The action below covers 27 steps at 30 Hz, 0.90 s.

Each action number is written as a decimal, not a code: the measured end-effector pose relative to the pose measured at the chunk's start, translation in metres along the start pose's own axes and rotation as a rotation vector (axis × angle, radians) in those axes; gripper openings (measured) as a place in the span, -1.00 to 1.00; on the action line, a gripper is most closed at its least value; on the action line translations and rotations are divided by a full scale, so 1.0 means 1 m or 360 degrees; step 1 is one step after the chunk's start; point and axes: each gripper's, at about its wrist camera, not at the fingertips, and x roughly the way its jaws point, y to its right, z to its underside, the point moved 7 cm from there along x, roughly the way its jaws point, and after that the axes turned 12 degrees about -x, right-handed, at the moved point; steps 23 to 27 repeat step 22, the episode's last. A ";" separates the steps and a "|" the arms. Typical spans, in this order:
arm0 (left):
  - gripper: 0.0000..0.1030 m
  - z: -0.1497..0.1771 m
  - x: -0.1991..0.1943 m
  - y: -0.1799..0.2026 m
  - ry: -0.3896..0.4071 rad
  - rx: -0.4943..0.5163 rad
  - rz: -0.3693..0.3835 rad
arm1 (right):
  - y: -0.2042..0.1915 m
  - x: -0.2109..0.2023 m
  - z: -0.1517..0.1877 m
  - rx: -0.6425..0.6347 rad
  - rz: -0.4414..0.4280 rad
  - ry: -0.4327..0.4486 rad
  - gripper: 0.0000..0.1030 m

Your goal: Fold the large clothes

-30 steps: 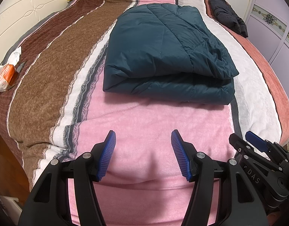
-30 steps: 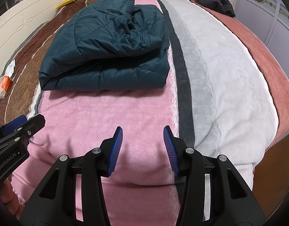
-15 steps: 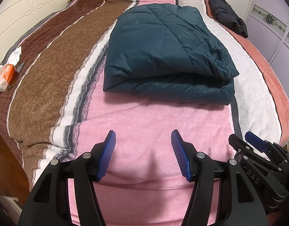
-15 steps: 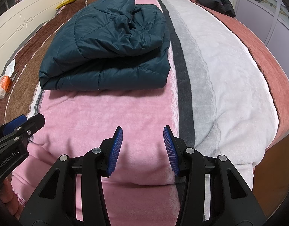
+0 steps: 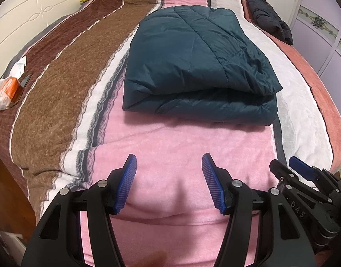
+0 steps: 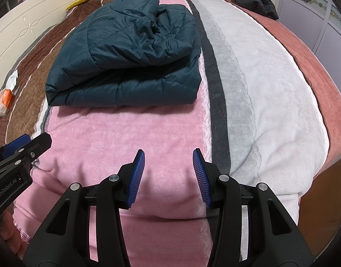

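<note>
Striped blanket (image 5: 59,102) covers the bed, and a folded teal quilted jacket (image 5: 192,66) lies on its pink band. Both the left hand-held gripper (image 5: 169,173) and right hand-held gripper (image 6: 168,169) hover near the bed's edge, jaws apart, holding nothing.

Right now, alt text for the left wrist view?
A folded dark teal quilted jacket lies on a striped bed blanket. The left gripper, open and empty, is short of it; the right gripper is at lower right.
</note>
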 end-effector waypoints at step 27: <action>0.15 0.001 0.001 -0.001 -0.0010 -0.0008 -0.0015 | 0.002 0.003 -0.001 -0.0012 -0.0006 -0.0004 -0.12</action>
